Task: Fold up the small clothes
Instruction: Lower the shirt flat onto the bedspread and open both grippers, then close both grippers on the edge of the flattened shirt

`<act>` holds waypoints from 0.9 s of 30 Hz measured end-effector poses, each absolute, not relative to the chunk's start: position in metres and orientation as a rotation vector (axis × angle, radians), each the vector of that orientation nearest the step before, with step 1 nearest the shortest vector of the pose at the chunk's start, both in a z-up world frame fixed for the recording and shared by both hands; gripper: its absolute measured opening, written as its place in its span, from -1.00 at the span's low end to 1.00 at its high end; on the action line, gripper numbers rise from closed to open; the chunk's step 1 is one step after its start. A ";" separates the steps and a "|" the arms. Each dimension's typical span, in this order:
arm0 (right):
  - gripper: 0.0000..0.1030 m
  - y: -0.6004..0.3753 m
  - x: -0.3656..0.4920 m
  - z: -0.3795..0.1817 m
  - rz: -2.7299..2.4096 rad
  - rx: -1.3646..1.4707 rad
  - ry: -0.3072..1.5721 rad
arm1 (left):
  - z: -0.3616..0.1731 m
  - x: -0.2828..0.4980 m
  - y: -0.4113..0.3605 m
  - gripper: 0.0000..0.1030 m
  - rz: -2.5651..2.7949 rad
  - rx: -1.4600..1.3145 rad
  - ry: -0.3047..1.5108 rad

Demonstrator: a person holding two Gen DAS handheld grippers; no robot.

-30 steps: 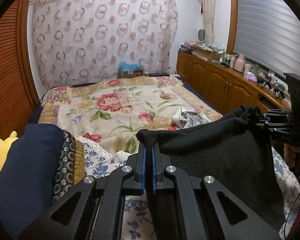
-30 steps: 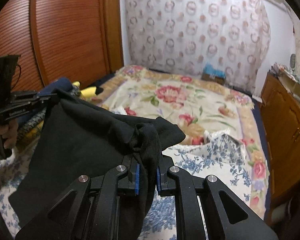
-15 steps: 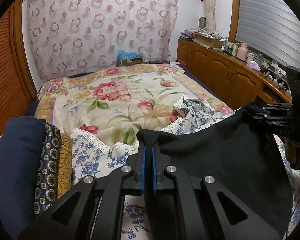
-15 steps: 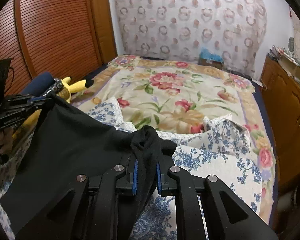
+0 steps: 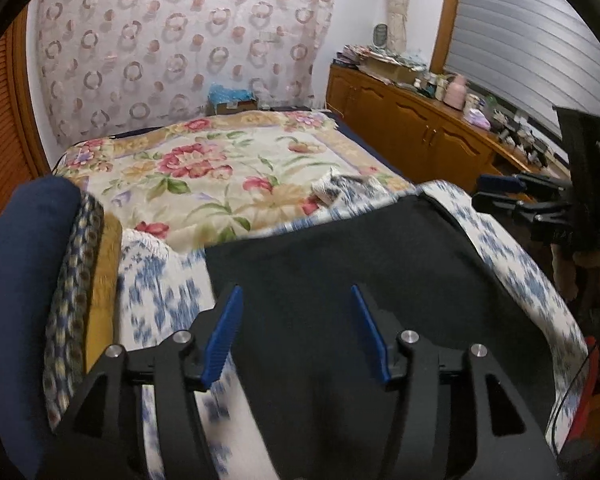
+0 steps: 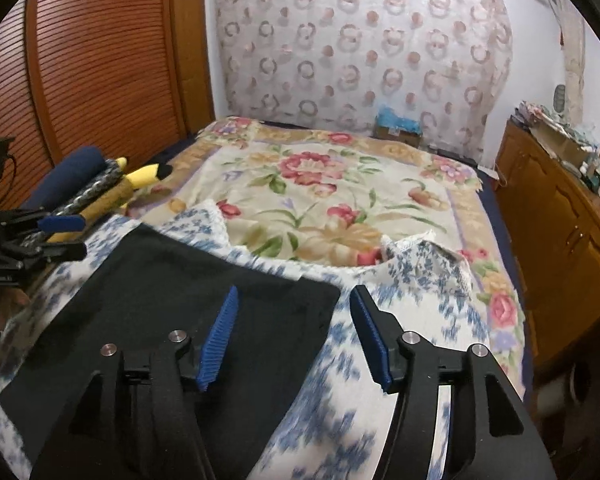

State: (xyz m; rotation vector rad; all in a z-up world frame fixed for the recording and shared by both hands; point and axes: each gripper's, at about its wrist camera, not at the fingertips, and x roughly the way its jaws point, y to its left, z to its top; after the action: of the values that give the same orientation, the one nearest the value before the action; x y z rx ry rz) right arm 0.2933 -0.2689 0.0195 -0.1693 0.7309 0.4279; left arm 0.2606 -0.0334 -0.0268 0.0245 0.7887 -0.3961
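A black garment (image 5: pixel 364 272) lies spread flat on a blue-and-white floral cloth (image 5: pixel 156 292) at the near end of the bed; it also shows in the right wrist view (image 6: pixel 172 304). My left gripper (image 5: pixel 296 300) is open and empty, just above the garment's near left part. My right gripper (image 6: pixel 294 300) is open and empty over the garment's right corner. Each gripper shows in the other's view, the right one (image 5: pixel 500 192) at the garment's right side and the left one (image 6: pixel 66 236) at its left side.
A floral bedspread (image 5: pixel 220 176) covers the bed beyond. A dark blue roll (image 5: pixel 16 280) and patterned fabrics (image 5: pixel 76 288) lie at the left, with a yellow plush toy (image 6: pixel 144 176). A wooden cabinet (image 5: pixel 412 136) runs along the right, a slatted wooden door (image 6: pixel 80 64) along the left.
Both grippers have lowered the black garment onto the floral cloth and opened, letting go of its corners. The garment now lies flat instead of hanging between them.
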 end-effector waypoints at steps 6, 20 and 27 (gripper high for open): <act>0.18 -0.270 0.242 0.011 0.442 -0.147 0.759 | -0.035 0.215 -0.026 0.07 -0.392 0.039 0.822; 0.18 -0.260 0.161 -0.026 0.440 -0.170 0.812 | -0.075 0.133 -0.011 0.07 -0.377 0.029 0.910; 0.18 -0.247 0.138 -0.025 0.458 -0.197 0.781 | -0.081 0.103 -0.011 0.07 -0.387 -0.004 0.931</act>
State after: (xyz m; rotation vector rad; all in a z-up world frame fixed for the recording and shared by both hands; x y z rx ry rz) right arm 0.1383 -0.2468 -0.0247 -0.1974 0.7811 0.4576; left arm 0.1025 -0.0109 -0.0809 -0.0044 0.9308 -0.3865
